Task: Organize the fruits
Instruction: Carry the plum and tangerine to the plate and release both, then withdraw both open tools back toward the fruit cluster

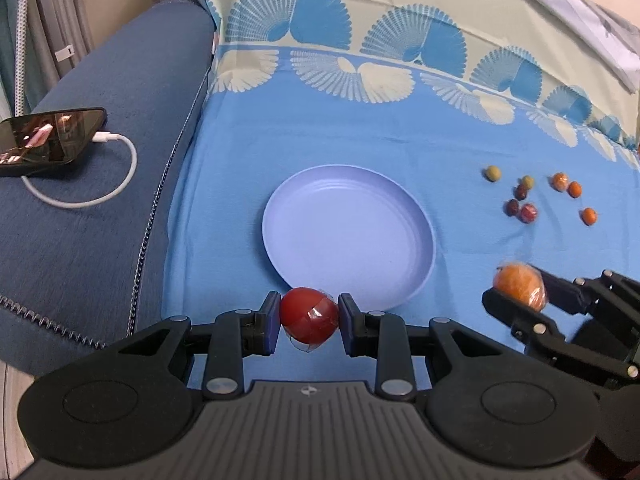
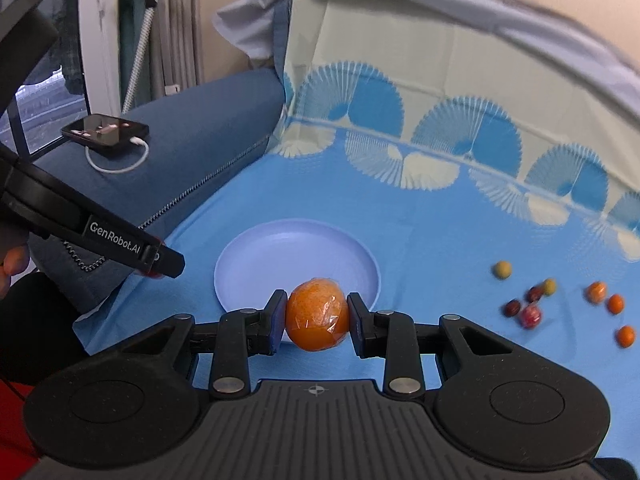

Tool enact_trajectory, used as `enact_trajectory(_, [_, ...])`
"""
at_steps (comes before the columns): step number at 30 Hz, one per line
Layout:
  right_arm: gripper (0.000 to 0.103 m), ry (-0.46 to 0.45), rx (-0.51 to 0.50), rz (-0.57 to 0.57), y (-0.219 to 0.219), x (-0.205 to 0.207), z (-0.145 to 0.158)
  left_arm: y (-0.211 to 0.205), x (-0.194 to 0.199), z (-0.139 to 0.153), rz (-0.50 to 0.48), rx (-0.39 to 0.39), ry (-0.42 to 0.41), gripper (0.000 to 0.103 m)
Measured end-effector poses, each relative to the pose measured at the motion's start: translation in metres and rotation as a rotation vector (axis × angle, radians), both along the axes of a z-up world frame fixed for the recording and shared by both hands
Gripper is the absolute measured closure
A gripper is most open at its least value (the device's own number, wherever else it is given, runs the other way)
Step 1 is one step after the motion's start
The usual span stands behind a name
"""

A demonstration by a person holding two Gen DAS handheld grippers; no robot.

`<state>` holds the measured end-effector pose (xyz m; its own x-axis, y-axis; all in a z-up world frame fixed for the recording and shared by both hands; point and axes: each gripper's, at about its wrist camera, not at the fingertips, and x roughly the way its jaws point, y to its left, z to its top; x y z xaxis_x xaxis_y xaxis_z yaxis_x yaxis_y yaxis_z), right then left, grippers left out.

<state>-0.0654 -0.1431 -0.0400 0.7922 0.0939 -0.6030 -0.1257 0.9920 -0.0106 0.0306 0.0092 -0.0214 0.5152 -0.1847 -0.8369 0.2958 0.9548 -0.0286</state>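
Blue cloth [image 1: 360, 140] covers the bed, with a pale plate [image 1: 348, 236] lying empty in the middle. Left gripper [image 1: 309, 322] is clenched on a red fruit [image 1: 308, 320] at the plate's near rim; right gripper [image 2: 317, 314] grasps an orange fruit [image 2: 317, 314], also near the rim. Both fruits are film-wrapped, so they are likely slick and light, and soft enough to bruise; pads across the widest middle suit them best. Small fruits [image 1: 536, 196] lie scattered to the right, well apart from the plate.
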Motion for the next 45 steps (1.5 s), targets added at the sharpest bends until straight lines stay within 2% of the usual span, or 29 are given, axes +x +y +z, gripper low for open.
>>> enact_trajectory(13, [0.069, 0.138, 0.000, 0.002, 0.007, 0.084, -0.051, -0.022, 0.076, -0.052, -0.012, 0.064, 0.080, 0.070])
enact_trajectory(20, [0.068, 0.184, -0.018, 0.011, 0.008, 0.112, -0.073, -0.032, 0.107, -0.075, -0.020, 0.100, 0.093, 0.069])
enact_trajectory(22, [0.064, 0.191, -0.021, 0.024, 0.008, 0.118, -0.074, -0.034, 0.113, -0.076, -0.024, 0.096, 0.076, 0.048])
enact_trajectory(23, [0.048, 0.191, -0.023, 0.028, 0.007, 0.122, -0.074, -0.036, 0.114, -0.074, -0.023, 0.092, 0.063, 0.015])
enact_trajectory(24, [0.035, 0.187, -0.027, 0.024, 0.007, 0.124, -0.072, -0.037, 0.115, -0.070, -0.014, 0.088, 0.039, 0.000])
enact_trajectory(25, [0.030, 0.175, -0.028, 0.016, 0.005, 0.125, -0.067, -0.037, 0.114, -0.065, -0.001, 0.076, 0.002, 0.000])
enact_trajectory(26, [0.020, 0.163, -0.029, 0.008, 0.004, 0.126, -0.062, -0.036, 0.111, -0.059, 0.003, 0.061, -0.031, 0.000])
enact_trajectory(27, [0.013, 0.152, -0.030, 0.000, 0.001, 0.124, -0.056, -0.037, 0.110, -0.054, -0.009, 0.056, -0.039, 0.000])
enact_trajectory(30, [0.005, 0.135, -0.024, -0.028, -0.005, 0.109, -0.037, -0.034, 0.100, -0.042, -0.014, 0.059, -0.043, 0.000])
enact_trajectory(34, [0.001, 0.141, 0.005, -0.033, -0.009, 0.067, -0.018, -0.020, 0.071, -0.027, 0.010, 0.060, -0.045, 0.000])
enact_trajectory(37, [0.001, 0.185, -0.030, -0.020, -0.002, 0.037, -0.016, -0.006, 0.046, -0.017, 0.057, 0.066, -0.037, 0.000])
enact_trajectory(40, [0.001, 0.193, -0.020, -0.048, -0.001, 0.014, -0.015, 0.006, 0.019, -0.007, 0.111, 0.058, -0.045, 0.000])
enact_trajectory(45, [0.001, 0.120, -0.010, -0.109, -0.003, -0.009, 0.003, 0.008, -0.013, 0.011, 0.102, 0.052, -0.070, 0.000])
